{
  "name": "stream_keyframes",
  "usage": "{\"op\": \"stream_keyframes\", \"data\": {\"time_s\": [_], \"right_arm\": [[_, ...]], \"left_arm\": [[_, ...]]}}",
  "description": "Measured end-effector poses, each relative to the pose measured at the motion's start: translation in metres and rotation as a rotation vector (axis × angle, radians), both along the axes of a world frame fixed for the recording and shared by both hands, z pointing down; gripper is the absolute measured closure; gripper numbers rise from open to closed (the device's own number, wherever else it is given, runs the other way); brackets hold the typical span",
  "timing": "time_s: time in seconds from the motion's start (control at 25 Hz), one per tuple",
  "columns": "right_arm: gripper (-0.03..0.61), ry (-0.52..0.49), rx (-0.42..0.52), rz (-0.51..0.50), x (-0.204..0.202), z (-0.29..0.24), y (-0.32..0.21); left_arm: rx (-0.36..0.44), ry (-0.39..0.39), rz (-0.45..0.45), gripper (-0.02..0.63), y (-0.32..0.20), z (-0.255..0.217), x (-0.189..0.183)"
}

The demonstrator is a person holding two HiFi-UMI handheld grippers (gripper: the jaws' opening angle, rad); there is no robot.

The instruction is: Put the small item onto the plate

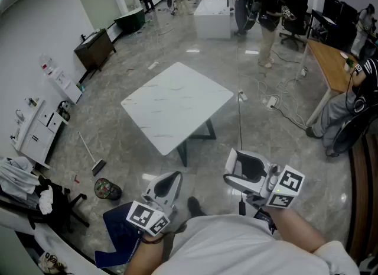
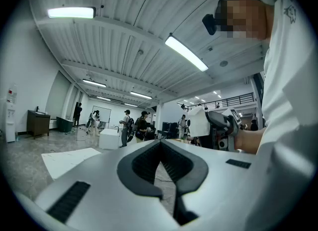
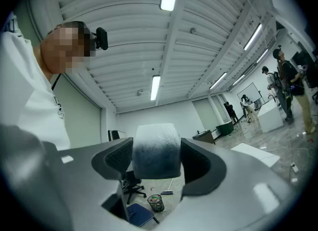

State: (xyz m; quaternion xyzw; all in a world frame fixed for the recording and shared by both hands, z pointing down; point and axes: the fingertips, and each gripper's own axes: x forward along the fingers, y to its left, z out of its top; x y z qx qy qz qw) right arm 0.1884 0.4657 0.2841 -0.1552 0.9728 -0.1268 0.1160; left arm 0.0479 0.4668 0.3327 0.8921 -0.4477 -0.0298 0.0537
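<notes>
The right hand-held gripper (image 3: 156, 144) is clamped on the small item (image 3: 156, 158), a pale, rough-faced block that fills the gap between its two dark pads, with the jaws spread wide around it. In the head view this gripper sits in the lower right of the frame, its marker cube (image 1: 289, 186) next to the person's forearm, so the small item is held up in the air, below the surface in the picture and apart from it. The left hand-held gripper (image 2: 160, 144) has its jaws together, the tips meeting with nothing between them; it sits in the lower left of the head view. Above both, at the centre of the frame, stands the white marbled surface (image 1: 177, 99) on a grey floor. A green wastebasket (image 1: 107, 189) lies at the lower left, a wooden desk (image 1: 331, 67) at the right edge, and several people (image 1: 269, 7) stand along the top
</notes>
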Motion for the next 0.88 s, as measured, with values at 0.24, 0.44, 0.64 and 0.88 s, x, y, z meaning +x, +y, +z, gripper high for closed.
{"op": "stream_keyframes", "data": {"time_s": [0.24,0.44,0.64,0.88], "right_arm": [[0.290,-0.003,-0.010,0.018,0.000,0.001,0.005],[0.290,-0.005,-0.015,0.029,0.000,0.000,0.001],[0.290,0.001,-0.018,0.032,0.001,0.005,-0.002],[0.290,0.008,-0.019,0.031,-0.012,0.009,-0.021]], "left_arm": [[-0.009,0.001,0.012,0.607,0.005,0.004,-0.003],[-0.010,0.003,0.024,0.607,0.001,0.005,-0.004],[-0.018,0.003,0.024,0.607,-0.001,0.011,-0.005],[-0.035,0.009,0.024,0.607,-0.019,0.019,-0.017]]}}
